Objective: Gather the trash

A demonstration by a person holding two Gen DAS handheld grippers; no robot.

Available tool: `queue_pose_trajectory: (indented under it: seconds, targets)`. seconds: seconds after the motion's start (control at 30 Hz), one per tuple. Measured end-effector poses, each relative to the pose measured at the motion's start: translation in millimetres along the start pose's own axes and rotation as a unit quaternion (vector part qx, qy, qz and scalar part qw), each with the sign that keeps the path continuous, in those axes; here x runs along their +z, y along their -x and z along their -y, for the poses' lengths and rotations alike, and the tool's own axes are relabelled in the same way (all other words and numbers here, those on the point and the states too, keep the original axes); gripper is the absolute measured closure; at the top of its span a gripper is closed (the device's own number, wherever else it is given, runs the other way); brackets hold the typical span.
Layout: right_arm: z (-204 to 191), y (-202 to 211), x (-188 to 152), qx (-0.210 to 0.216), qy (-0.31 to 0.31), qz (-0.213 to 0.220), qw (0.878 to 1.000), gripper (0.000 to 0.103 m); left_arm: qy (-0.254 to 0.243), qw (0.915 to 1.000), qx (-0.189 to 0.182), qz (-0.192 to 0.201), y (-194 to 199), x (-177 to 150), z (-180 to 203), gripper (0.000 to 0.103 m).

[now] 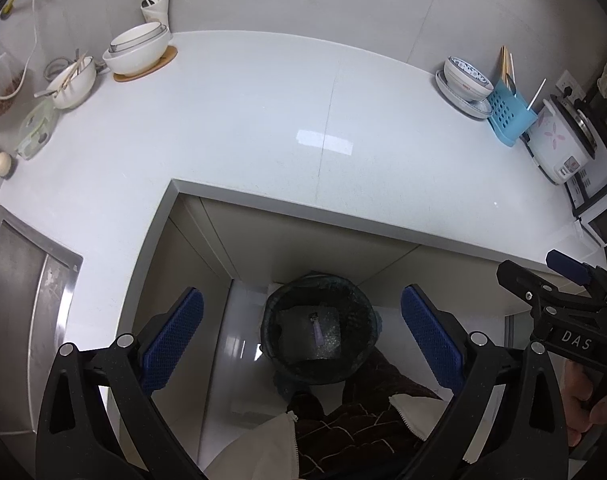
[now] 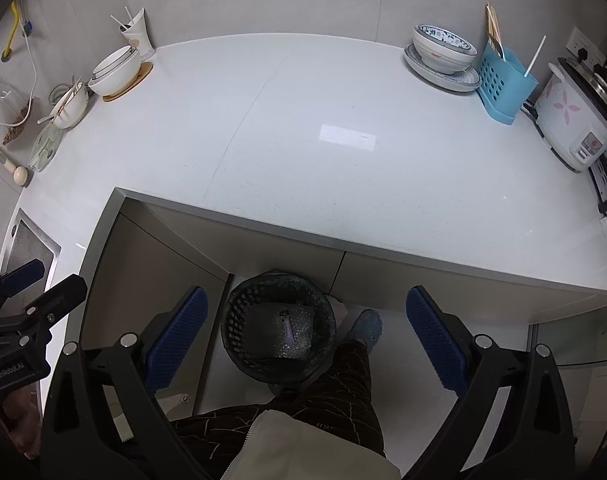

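Note:
A dark mesh waste basket [image 1: 319, 334] [image 2: 278, 326] stands on the floor under the counter edge. Inside it lie a piece of bubble wrap [image 2: 294, 338] and a small nail clipper [image 2: 285, 320] [image 1: 316, 325]. My left gripper [image 1: 301, 336] hangs open above the basket with nothing between its blue pads. My right gripper [image 2: 306, 338] is open too, also above the basket and holding nothing. Each gripper shows at the edge of the other's view: the right one [image 1: 559, 280] in the left wrist view, the left one [image 2: 31, 284] in the right wrist view.
A white L-shaped counter [image 2: 303, 152] carries stacked bowls [image 2: 117, 68], a cup with straws [image 2: 137, 34], a bowl on plates [image 2: 443, 52], a blue utensil holder [image 2: 503, 80] and a rice cooker [image 2: 579, 120]. A steel sink [image 1: 19, 300] lies left. A person's leg and slipper [image 2: 367, 326] stand beside the basket.

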State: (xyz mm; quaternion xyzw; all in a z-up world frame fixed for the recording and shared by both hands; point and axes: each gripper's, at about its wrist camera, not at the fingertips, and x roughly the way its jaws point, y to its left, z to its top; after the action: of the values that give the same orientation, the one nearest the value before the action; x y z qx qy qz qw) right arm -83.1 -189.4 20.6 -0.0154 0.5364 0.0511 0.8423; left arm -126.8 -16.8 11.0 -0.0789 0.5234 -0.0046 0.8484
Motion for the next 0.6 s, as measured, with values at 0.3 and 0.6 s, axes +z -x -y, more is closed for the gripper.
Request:
queue_pose_trajectory:
  seconds: [0.3, 0.6]
  targets:
    - [-0.7, -1.0, 2.6, -0.002, 0.002, 0.001, 1.0, 0.008, 0.0, 1.0, 0.001, -0.007, -4.2, 2.5, -0.4, 0.006]
    - [-0.2, -5.2, 3.2, 0.002, -0.003, -0.002, 1.0, 0.008, -0.003, 0.9999, 0.002, -0.012, -9.4, 3.4, 2.0, 0.006]
